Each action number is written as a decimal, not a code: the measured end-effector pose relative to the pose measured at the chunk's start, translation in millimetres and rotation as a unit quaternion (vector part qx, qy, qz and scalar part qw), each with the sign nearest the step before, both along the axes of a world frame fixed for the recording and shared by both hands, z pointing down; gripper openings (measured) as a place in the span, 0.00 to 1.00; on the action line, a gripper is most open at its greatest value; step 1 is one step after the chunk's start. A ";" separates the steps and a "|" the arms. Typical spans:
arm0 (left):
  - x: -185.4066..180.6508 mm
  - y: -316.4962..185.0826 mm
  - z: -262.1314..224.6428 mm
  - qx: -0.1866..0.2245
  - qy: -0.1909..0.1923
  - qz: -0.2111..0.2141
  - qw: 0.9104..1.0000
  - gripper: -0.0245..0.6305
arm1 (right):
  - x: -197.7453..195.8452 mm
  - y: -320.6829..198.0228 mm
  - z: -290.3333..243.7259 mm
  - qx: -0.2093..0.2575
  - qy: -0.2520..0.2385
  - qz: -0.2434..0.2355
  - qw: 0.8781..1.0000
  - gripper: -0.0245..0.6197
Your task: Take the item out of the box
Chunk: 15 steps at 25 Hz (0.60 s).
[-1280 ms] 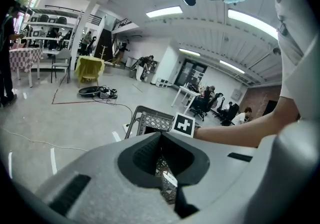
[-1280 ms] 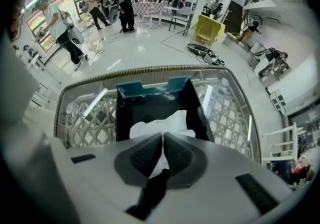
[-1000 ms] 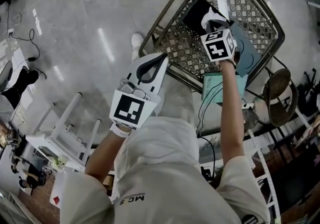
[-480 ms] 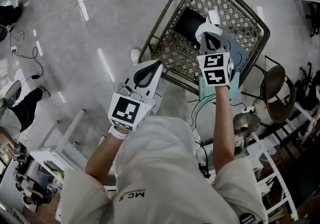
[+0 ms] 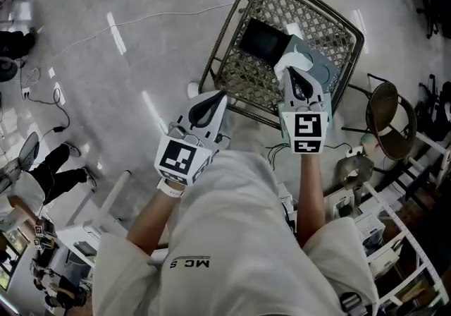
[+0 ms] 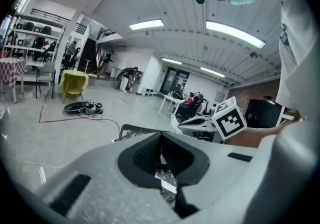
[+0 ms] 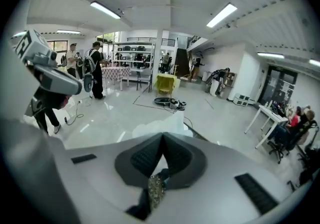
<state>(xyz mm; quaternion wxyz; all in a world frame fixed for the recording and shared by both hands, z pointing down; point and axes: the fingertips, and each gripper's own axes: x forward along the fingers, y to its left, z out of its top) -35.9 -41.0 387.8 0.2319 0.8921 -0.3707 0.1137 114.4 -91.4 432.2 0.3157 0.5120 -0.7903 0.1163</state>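
Right gripper [image 7: 163,134] is clenched on white crumpled item [image 7: 159,125], held near black open box [image 5: 262,39] mid brown lattice desk [image 5: 243,75]; left gripper [image 6: 161,135] clenched, empty.

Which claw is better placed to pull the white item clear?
Right: the right claw is shut on the white item over the box; the left claw hangs empty at the table edge.

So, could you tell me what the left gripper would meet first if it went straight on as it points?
Probably the near rim of the lattice table, just ahead of the left gripper, though depth is unclear.
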 end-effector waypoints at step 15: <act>-12.5 -14.0 -48.8 0.043 0.028 -0.007 0.999 0.07 | 10.0 44.8 -101.5 0.158 -0.093 0.097 0.978 0.06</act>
